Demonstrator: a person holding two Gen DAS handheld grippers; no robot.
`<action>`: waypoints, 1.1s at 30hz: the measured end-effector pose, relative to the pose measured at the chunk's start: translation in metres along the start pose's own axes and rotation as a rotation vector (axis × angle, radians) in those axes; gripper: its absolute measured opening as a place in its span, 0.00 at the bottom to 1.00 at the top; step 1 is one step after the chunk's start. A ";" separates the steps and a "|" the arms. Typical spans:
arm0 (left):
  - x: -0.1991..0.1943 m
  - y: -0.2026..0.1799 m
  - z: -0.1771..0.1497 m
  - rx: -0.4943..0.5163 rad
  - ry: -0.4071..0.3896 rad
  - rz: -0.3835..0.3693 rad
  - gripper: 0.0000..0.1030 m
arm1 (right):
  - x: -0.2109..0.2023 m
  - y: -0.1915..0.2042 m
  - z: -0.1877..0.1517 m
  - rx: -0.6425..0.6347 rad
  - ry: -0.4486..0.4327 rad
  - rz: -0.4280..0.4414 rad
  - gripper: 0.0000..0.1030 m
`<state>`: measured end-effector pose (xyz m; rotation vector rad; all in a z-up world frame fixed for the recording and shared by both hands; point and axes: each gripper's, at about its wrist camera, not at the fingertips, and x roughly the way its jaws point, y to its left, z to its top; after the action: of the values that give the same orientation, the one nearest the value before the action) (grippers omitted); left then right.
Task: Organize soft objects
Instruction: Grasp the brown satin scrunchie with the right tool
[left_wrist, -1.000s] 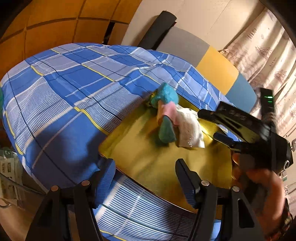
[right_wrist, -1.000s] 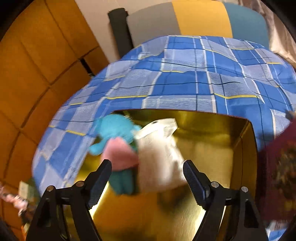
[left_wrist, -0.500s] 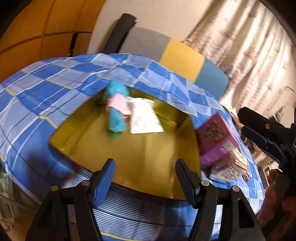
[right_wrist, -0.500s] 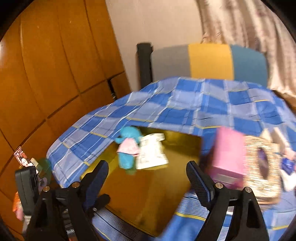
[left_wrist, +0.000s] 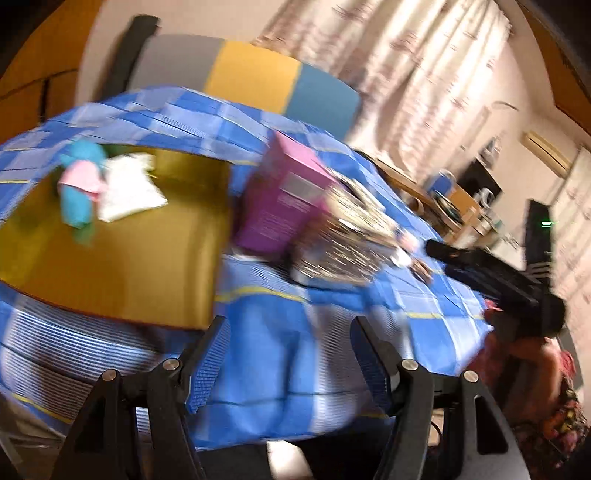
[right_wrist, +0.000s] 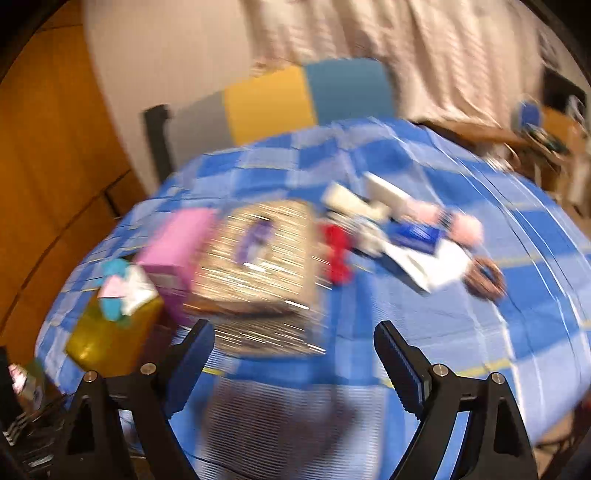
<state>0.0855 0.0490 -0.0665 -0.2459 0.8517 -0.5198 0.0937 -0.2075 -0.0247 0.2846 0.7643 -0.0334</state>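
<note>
A gold tray (left_wrist: 122, 266) on the blue checked tablecloth holds a teal and pink soft toy (left_wrist: 79, 184) and a white cloth pouch (left_wrist: 127, 190); the tray (right_wrist: 110, 332) and toy (right_wrist: 114, 291) also show at the left of the right wrist view. My left gripper (left_wrist: 290, 365) is open and empty over the table's near edge. My right gripper (right_wrist: 293, 369) is open and empty, pulled back from the table. Loose items lie to the right: a red soft thing (right_wrist: 338, 254), a pink fluffy thing (right_wrist: 467, 227), a white cloth (right_wrist: 428, 264). Both views are blurred.
A pink box (left_wrist: 284, 199) and a glittery box (left_wrist: 343, 240) stand right of the tray; both show in the right wrist view, pink box (right_wrist: 177, 247), glittery box (right_wrist: 258, 266). A blue item (right_wrist: 417, 232), brown ring (right_wrist: 484, 277), striped chair (right_wrist: 273, 99).
Both grippers have pulled back from the tray and swung right. The boxes and the loose items on the right of the table have come into view. Toy and pouch stay in the tray.
</note>
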 end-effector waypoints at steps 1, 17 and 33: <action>0.004 -0.009 -0.003 0.013 0.013 -0.009 0.65 | 0.003 -0.013 -0.003 0.014 0.015 -0.025 0.86; 0.048 -0.109 -0.028 0.231 0.167 -0.051 0.66 | 0.057 -0.204 0.027 0.148 0.113 -0.265 0.86; 0.076 -0.137 -0.021 0.263 0.223 -0.042 0.66 | 0.114 -0.218 0.048 -0.011 0.212 -0.221 0.25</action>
<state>0.0645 -0.1074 -0.0736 0.0369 0.9846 -0.7008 0.1798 -0.4214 -0.1227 0.1936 1.0035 -0.2098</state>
